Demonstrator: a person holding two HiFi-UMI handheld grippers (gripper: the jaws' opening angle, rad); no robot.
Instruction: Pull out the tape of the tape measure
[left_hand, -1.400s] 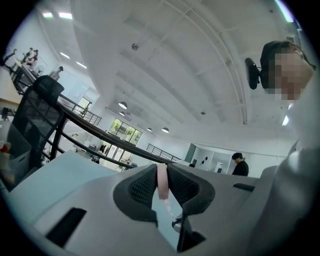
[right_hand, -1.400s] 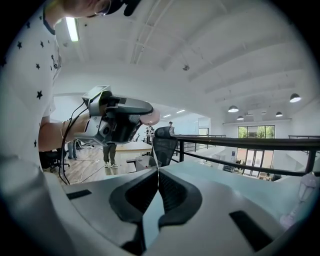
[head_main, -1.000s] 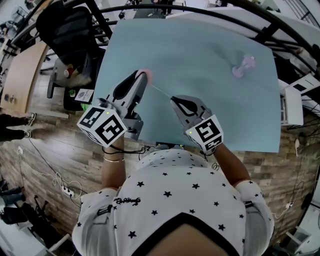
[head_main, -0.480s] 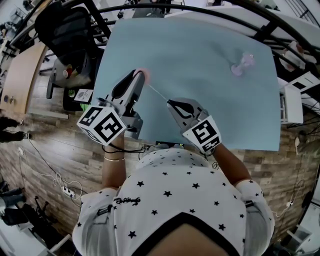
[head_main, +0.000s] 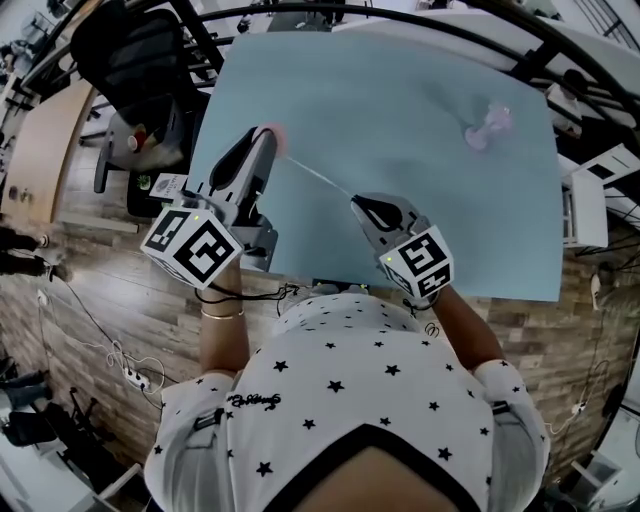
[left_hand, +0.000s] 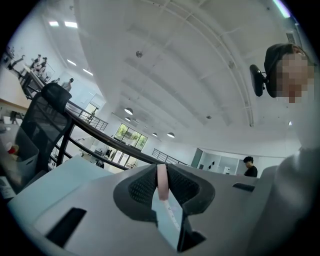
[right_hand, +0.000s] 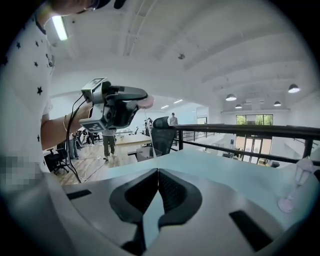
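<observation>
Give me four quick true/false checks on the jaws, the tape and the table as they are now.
1. The left gripper has its jaws clamped on a pink tape measure. True.
2. The tape is fully wound in. False: a length of it runs from the tape measure across to the right gripper.
3. The right gripper's jaws stand wide apart. False: they are together, at the tape's end.
4. A small pale purple object sits on the light blue table, well clear of both grippers. True.

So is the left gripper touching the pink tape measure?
Touching. In the left gripper view, the left gripper clamps the tape measure between both pads.
</observation>
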